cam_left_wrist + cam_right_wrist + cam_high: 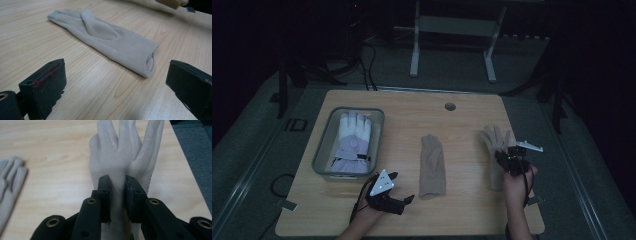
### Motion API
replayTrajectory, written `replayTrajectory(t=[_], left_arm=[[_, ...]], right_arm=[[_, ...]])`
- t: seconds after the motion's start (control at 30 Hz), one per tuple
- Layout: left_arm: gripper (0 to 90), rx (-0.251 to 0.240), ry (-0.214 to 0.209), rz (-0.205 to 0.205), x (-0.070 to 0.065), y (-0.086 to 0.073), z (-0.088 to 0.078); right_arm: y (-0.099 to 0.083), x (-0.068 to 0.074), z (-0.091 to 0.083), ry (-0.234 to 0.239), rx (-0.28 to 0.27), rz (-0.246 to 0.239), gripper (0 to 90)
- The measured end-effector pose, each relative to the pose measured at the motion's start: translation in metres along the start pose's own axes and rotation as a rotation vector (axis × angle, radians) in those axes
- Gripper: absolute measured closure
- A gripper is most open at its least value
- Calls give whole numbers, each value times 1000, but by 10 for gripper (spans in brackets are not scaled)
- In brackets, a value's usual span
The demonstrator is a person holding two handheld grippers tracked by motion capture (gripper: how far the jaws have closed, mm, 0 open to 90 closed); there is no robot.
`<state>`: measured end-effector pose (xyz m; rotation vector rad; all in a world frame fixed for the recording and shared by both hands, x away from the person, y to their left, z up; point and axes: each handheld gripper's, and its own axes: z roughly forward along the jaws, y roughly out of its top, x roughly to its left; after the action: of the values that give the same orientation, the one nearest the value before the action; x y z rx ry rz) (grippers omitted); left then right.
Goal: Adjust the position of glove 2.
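One glove pair (352, 142) binned, upper left | right claw (117, 195) pinches beige glove (125, 157) | left claw (112, 82) open, empty | centre glove (105, 37) pending on bench (412, 120)

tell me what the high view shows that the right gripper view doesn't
High view only: a grey bin holding a white and lilac glove, the open left hand-held gripper, and a desk frame on the floor beyond the table. Right gripper view only: a close look at the right hand-held gripper pinching a fold of the beige glove. Both share that glove, the middle beige glove and the wooden table.
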<state>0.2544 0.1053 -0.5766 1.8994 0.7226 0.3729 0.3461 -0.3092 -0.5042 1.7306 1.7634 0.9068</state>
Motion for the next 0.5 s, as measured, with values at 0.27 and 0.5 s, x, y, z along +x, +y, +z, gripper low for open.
replayTrajectory(t=[0.27,0.5], left_arm=[[33,2,1,2,0,0,0],[33,2,-2,2,0,0,0]], right_arm=[[-28,-10,19,-9,73,75,748],[-36,-9,28,-16,77,40,694]])
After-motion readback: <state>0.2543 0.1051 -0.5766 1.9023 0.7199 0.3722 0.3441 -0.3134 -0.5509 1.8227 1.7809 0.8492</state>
